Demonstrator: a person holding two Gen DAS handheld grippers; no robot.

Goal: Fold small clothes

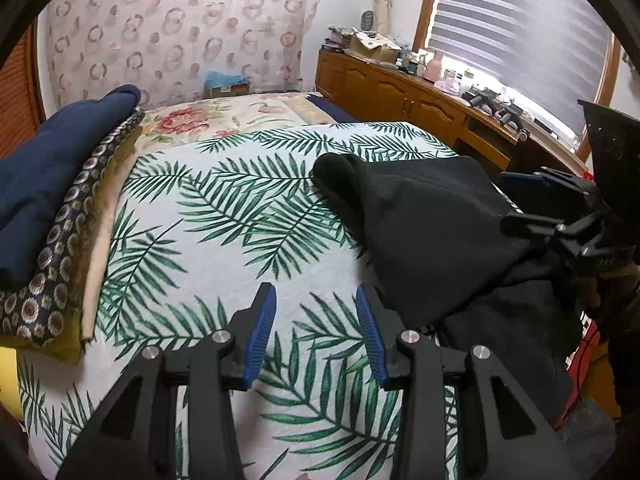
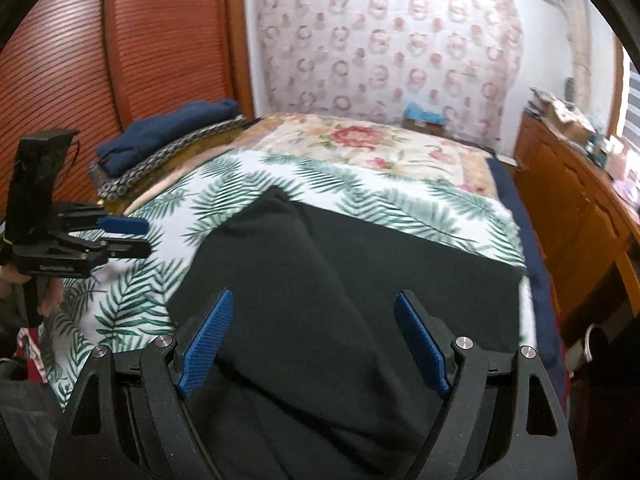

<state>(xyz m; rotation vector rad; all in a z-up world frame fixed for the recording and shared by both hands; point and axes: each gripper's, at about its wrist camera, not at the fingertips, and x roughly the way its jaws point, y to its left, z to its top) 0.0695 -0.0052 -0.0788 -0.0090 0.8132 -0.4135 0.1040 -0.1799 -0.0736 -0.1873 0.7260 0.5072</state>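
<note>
A black garment (image 2: pixel 332 300) lies spread on the palm-leaf bedspread (image 1: pixel 224 216), smooth, with one long diagonal crease and a rolled end toward 11 o'clock. The right gripper (image 2: pixel 314 338) hovers over it, fingers wide apart, empty. At 9 o'clock, the left gripper (image 1: pixel 316 332) is parted above bare sheet.

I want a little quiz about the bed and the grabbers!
1. True or false: the left gripper holds the black garment.
2. Which lies on top of the pile at the bed's left edge? A) navy cloth B) red towel C) yellow pillow
3. Fill in: the right gripper hovers over the garment with jaws ____.

Key: 1 false, its jaws are open over the leaf-print sheet. 2 A. 3 open.
</note>
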